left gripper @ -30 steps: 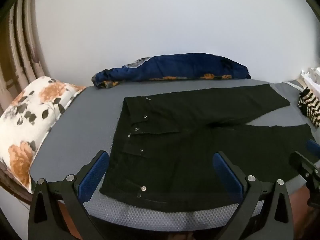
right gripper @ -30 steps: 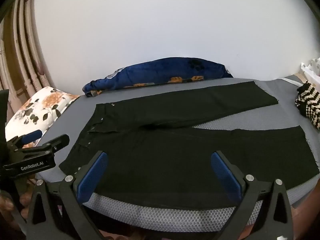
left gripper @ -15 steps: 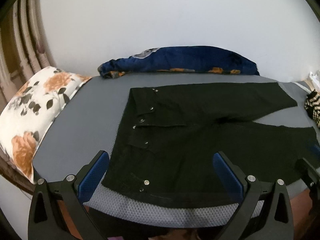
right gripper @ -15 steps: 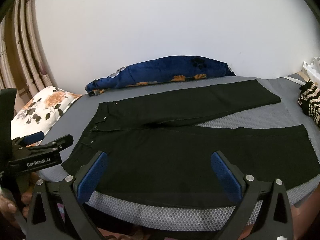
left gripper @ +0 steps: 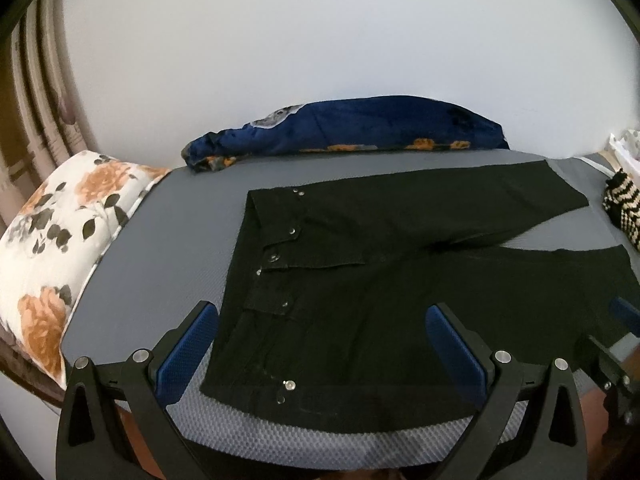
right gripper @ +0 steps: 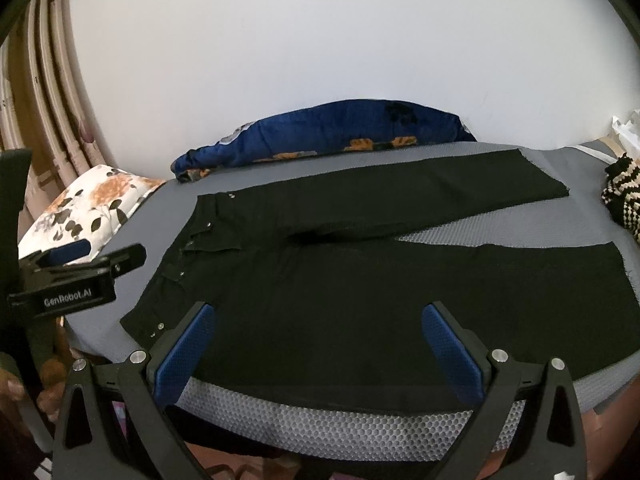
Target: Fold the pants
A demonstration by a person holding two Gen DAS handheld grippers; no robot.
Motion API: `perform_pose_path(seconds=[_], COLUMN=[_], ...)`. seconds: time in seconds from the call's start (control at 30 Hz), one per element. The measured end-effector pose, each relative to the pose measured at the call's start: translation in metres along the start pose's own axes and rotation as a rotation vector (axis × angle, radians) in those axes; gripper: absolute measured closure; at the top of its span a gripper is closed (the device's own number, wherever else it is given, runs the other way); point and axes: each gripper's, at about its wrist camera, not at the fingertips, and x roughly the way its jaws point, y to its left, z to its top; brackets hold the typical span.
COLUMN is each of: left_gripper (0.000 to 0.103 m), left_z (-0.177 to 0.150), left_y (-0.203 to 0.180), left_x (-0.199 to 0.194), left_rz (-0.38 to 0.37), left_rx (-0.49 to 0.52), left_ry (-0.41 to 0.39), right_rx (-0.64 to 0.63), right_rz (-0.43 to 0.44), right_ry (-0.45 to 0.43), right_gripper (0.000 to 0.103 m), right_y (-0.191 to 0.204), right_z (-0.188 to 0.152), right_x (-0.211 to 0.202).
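Note:
Black pants (left gripper: 384,280) lie flat on a grey mattress (left gripper: 168,264), waistband to the left with silver snaps, the two legs spread apart toward the right. They also show in the right wrist view (right gripper: 360,280). My left gripper (left gripper: 320,344) is open and empty, hovering at the near edge over the waist and hip. My right gripper (right gripper: 316,344) is open and empty over the near leg. The left gripper also shows from the side in the right wrist view (right gripper: 80,268).
A floral pillow (left gripper: 60,240) lies at the mattress's left end. A dark blue floral blanket (left gripper: 360,128) lies along the white wall at the back. A black-and-cream striped cloth (left gripper: 624,208) sits at the right edge. Curtains (right gripper: 44,100) hang on the left.
Both views have shifted a little as the grippers drift near the mattress's front edge; the left one swung right, then back left. The pants have not moved. Both grippers stay open.

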Motion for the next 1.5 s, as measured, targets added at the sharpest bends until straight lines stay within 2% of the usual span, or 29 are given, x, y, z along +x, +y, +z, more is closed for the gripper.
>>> perform_pose_path(seconds=[0.1,0.3,0.47,0.6,0.9,1.03,1.13,1.17,1.23,1.37,1.5], left_gripper=[0.000,0.000,0.000,0.000,0.000,0.000,0.000,0.000,0.001,0.002,0.002], left_z=[0.003,0.010,0.024,0.039,0.074,0.092,0.105,0.107,0.113,0.120,0.129], left_y=[0.003,0.009,0.018,0.031,0.067,0.092,0.117,0.123,0.137,0.163,0.173], left_x=[0.009,0.027,0.048,0.066,0.121,0.154,0.188,0.199,0.224,0.262,0.280], left_rz=[-0.015,-0.041,-0.075,-0.068,-0.044,-0.102,-0.234,-0.258,-0.261,-0.415,-0.439], left_rx=[0.000,0.008,0.014,0.027,0.081,0.065,0.039,0.032,0.015,-0.061,-0.062], left_ry=[0.019,-0.009,-0.013,-0.011,0.035,0.046,0.099,0.118,0.151,0.213,0.201], right_rx=[-0.006,-0.045,-0.102,-0.154,-0.099,-0.111,-0.118,-0.123,-0.132,-0.131,-0.114], right_rz=[0.011,0.027,0.033,0.012,0.018,0.014,0.017,0.016,0.012,0.007,0.001], right_ry=[0.016,0.034,0.042,0.035,0.063,0.095,0.113,0.119,0.131,0.152,0.172], right_gripper=[0.000,0.000,0.000,0.000,0.000,0.000,0.000,0.000,0.000,0.000,0.000], right_y=[0.000,0.006,0.011,0.009,-0.007,-0.007,-0.005,-0.004,-0.005,-0.008,-0.014], right_z=[0.000,0.000,0.013,0.030,0.050,0.051,0.051,0.051,0.050,0.049,0.048], right_x=[0.007,0.015,0.018,0.021,0.046,0.059,0.068,0.072,0.078,0.086,0.095])
